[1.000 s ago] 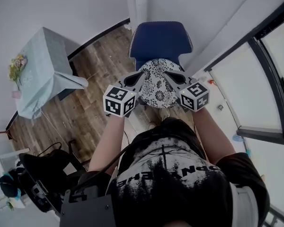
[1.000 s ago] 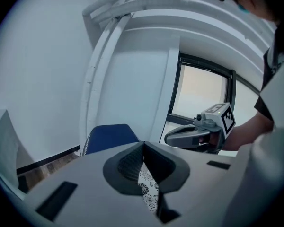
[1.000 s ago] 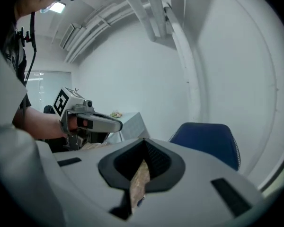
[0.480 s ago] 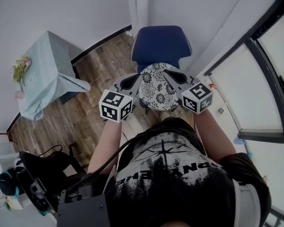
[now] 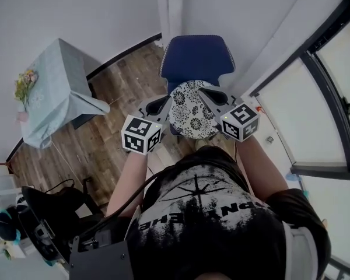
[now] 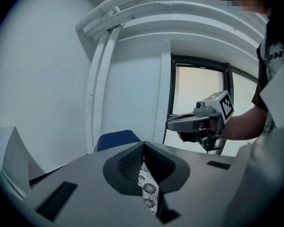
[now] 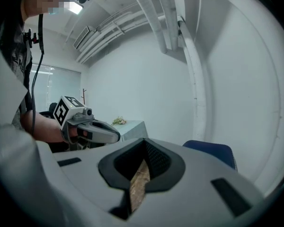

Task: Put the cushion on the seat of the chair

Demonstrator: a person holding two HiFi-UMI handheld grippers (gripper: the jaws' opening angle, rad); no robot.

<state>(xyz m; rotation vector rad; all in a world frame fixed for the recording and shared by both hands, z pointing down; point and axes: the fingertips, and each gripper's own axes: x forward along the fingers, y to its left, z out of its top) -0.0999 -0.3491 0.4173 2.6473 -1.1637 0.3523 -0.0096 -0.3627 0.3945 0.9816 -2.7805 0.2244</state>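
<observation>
Black-and-white flower print covers the round cushion (image 5: pixel 189 111), which hangs in the air between the two grippers, in front of the person's chest and over the seat of the blue chair (image 5: pixel 196 56). From the head view the cushion hides most of the seat, and only the chair's back and a strip of seat show beyond it. It is not lying on the seat.

The left hand-held gripper (image 5: pixel 164 105) is clenched on the cushion's left edge. In the left gripper view its jaws meet on a thin fold of the printed fabric, which shows in the slot between them. The right hand-held gripper (image 5: pixel 211 95) is clenched on the opposite edge. In the right gripper view the jaws pinch a narrow strip that looks brownish there, not printed. Each gripper sees the other across the cushion, with a hand wrapped round its handle and the marker cube at the back. Both point roughly level toward the chair, whose blue back shows just past the jaws in both gripper views.

A desk (image 5: pixel 59 85) draped in a pale blue-green cloth stands well to the left of the chair on the wooden floor (image 5: pixel 108 142), with a small bunch of flowers (image 5: pixel 22 86) at its far left edge. A tall window (image 5: pixel 315 107) runs along the right side.
</observation>
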